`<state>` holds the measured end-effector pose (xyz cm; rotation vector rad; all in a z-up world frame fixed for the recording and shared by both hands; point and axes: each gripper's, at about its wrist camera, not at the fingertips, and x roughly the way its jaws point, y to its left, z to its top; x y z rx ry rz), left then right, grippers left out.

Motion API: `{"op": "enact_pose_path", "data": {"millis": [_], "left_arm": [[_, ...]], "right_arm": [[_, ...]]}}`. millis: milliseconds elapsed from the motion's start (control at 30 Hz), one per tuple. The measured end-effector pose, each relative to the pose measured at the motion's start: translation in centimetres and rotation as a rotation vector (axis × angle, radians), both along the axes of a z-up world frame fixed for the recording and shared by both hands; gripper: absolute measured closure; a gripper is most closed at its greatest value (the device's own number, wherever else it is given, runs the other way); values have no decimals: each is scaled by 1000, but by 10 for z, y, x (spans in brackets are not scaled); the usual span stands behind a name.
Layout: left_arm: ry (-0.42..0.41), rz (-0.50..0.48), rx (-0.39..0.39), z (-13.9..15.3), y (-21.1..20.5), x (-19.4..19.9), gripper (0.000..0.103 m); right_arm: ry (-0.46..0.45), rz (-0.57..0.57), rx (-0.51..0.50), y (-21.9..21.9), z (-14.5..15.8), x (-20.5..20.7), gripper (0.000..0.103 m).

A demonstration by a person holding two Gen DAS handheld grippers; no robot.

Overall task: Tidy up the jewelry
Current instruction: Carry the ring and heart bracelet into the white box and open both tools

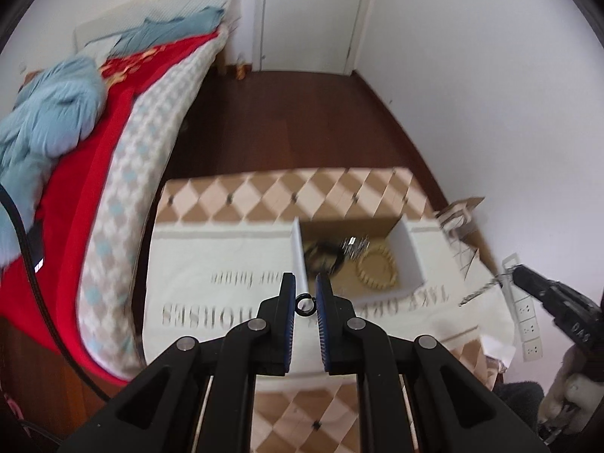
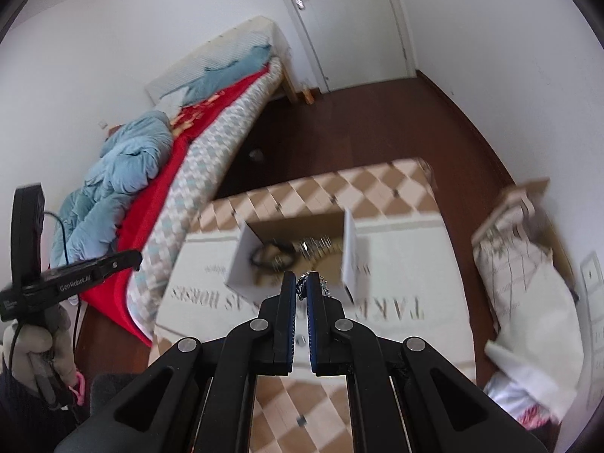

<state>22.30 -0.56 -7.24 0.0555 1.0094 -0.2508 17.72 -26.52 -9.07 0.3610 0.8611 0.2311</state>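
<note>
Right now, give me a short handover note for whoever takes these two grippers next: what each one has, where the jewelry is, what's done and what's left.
Left gripper: closed on a small dark ring, held above the cloth-covered table.
Right gripper: closed on a silvery chain; the left wrist view shows the chain dangling from it.
Open cardboard box on the table holds a beaded wooden bracelet, a dark band and a shiny metal piece.
Done: those pieces lie in the box.
Left: probably drop the ring and chain into the box; neither is over it for certain yet.
</note>
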Motion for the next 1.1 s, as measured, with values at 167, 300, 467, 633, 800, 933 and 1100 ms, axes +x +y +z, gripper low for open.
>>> {"op": "enact_pose_path", "data": {"millis": [167, 300, 467, 633, 800, 933, 1100], "left_arm": [[-9, -26, -16, 11, -12, 31, 95], [6, -39, -18, 5, -20, 51, 95], [72, -58, -25, -23, -35, 72, 95], [162, -74, -40, -64, -49, 86, 95], [262, -78, -53, -105, -58, 89, 95], [353, -84, -97, -135, -63, 87, 95], [429, -93, -130, -153, -73, 90, 94]], "right_arm": [[-8, 23, 7, 9, 7, 38, 97], [7, 43, 6, 17, 0, 69, 97], [72, 70, 8, 25, -27, 105, 97], [141, 85, -5, 27, -60, 134, 98], [191, 80, -17, 24, -86, 151, 98], [217, 78, -23, 20, -99, 159, 98], [246, 85, -15, 17, -107, 164, 97]]}}
